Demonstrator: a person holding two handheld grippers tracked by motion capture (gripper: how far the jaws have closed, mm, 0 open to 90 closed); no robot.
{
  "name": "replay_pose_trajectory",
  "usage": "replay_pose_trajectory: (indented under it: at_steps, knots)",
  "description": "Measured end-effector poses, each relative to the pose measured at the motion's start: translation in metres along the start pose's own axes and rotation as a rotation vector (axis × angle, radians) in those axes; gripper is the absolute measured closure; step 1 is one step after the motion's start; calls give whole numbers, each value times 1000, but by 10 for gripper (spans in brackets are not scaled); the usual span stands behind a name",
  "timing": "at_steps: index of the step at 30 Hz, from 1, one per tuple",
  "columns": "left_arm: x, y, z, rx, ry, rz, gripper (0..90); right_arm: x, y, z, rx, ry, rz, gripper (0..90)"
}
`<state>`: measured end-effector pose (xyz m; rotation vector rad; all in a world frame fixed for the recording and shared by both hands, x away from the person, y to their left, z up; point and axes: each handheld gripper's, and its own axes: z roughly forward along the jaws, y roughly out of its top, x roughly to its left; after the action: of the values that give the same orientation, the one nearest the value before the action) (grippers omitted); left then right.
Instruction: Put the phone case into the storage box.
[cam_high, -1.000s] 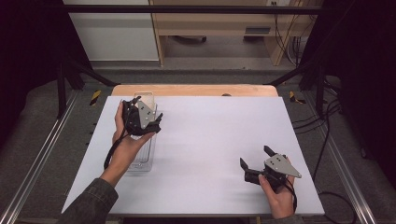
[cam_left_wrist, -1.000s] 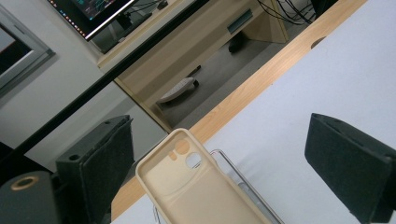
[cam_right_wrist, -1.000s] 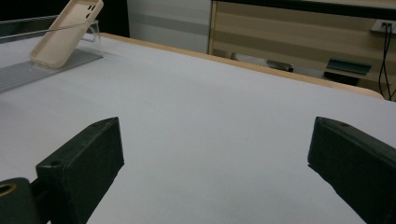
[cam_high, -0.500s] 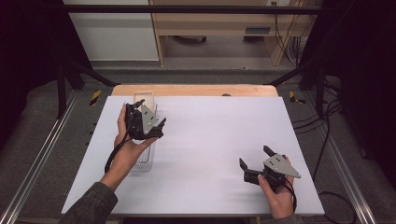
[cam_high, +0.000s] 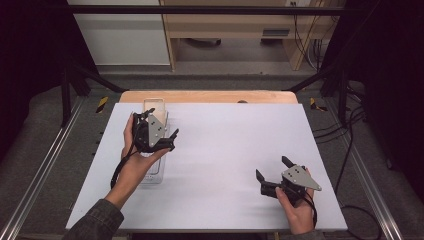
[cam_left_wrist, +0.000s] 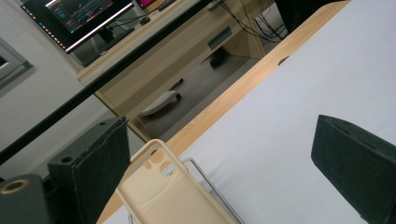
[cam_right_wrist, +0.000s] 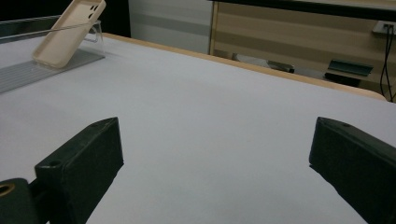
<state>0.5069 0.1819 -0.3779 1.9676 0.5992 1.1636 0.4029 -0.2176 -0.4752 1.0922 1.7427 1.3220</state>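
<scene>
Beige phone case leaned upright in a clear tray on the table's left, its long axis rising between the left gripper's wide-open jaws. Far from the tray, the right gripper gaped empty.

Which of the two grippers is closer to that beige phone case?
Left. The left gripper hangs open just beside the phone case leaning in its clear tray; the right gripper rests far across the table.

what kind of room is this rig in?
Probably a lab or office workspace set up for recording. A white table stands inside a black metal frame, a monitor sits on a wooden desk behind it, and cables trail over grey carpet.
</scene>
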Motion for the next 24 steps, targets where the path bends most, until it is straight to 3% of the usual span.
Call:
replay_pose_trajectory:
  at_steps: [8, 13, 24]
  knots:
    - [-5, 2, -6, -45, 4, 10, 42, -1, 0, -1, -2, 0, 1, 28]
    - [-6, 3, -10, -63, -15, 2, 38, -2, 0, -2, -4, -5, 4, 27]
    - [-2, -2, -25, -116, -49, -44, 35, -1, 1, -2, -6, -3, 0, 27]
